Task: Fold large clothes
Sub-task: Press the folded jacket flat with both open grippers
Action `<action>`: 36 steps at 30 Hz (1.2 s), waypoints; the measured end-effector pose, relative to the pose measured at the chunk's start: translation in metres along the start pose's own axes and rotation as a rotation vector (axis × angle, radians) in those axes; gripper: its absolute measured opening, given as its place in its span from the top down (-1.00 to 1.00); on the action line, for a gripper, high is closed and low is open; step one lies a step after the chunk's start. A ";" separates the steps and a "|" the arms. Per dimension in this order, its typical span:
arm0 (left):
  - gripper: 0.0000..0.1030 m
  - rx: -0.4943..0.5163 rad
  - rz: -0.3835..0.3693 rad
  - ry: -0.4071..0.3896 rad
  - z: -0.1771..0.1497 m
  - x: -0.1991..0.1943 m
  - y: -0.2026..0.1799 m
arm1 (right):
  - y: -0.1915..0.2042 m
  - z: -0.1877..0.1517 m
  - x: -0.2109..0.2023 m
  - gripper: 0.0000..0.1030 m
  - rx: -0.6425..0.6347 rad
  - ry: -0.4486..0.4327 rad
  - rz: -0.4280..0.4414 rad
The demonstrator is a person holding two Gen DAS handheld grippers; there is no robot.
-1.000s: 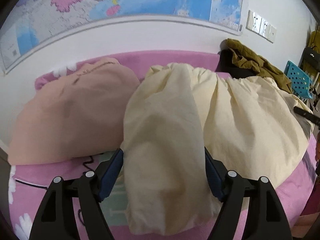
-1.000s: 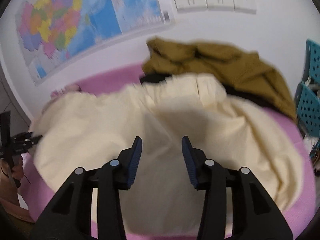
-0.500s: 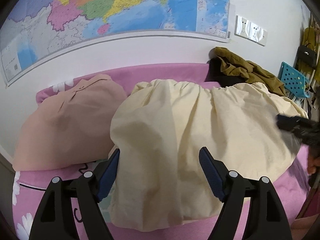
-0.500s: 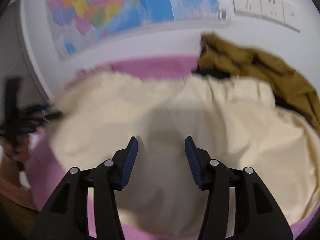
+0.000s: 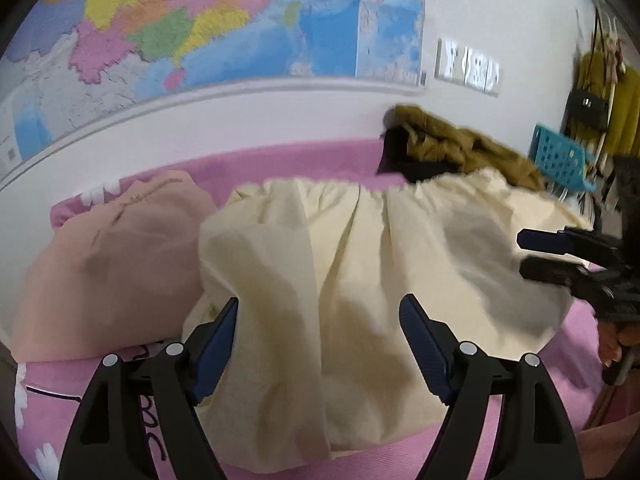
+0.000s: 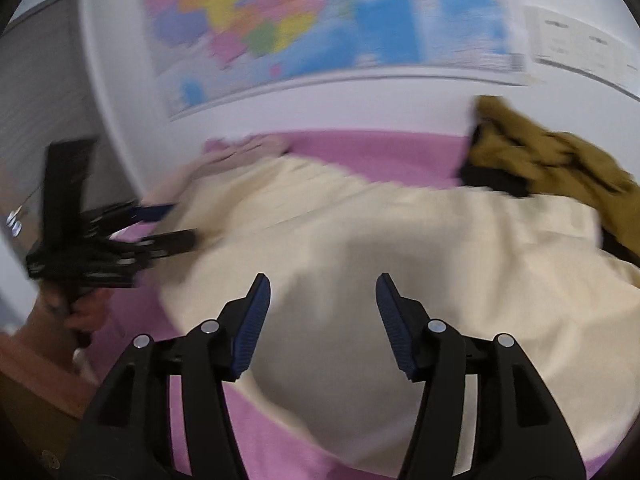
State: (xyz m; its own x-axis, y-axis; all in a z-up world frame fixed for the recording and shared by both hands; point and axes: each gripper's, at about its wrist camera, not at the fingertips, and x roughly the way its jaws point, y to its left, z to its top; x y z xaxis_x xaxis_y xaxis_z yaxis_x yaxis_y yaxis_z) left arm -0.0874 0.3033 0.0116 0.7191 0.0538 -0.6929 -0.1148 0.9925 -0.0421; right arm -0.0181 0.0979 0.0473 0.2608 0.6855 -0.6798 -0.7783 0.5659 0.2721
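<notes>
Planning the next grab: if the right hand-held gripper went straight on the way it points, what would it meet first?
Most likely the cream garment spread on the pink bedcover. The right hand-held gripper points down at it with open jaws, nothing between; depth is unclear.

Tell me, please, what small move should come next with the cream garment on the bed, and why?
Probably lower the left tongs onto the near hem of the cream garment and pinch it. Both tongs stand open and hold nothing; the right tongs have just been opening. The garment lies spread and rumpled on the pink bedspread, still unfolded.
</notes>
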 end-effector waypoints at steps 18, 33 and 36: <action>-0.49 0.000 -0.013 -0.085 -0.006 -0.012 -0.001 | -0.072 -0.017 -0.053 -0.12 0.203 -0.072 -0.193; -0.49 -0.072 0.025 0.049 -0.017 0.023 0.012 | -0.082 -0.028 -0.078 -0.28 0.185 -0.091 -0.141; -0.51 -0.089 0.033 0.042 -0.018 0.019 0.010 | -0.041 -0.021 -0.066 -0.45 0.038 -0.063 -0.061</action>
State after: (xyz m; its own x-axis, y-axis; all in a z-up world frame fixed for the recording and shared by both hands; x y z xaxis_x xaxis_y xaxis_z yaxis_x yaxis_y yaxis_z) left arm -0.0875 0.3123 -0.0152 0.6844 0.0798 -0.7247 -0.2002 0.9764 -0.0815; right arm -0.0154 0.0196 0.0673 0.3432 0.6762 -0.6518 -0.7378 0.6236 0.2585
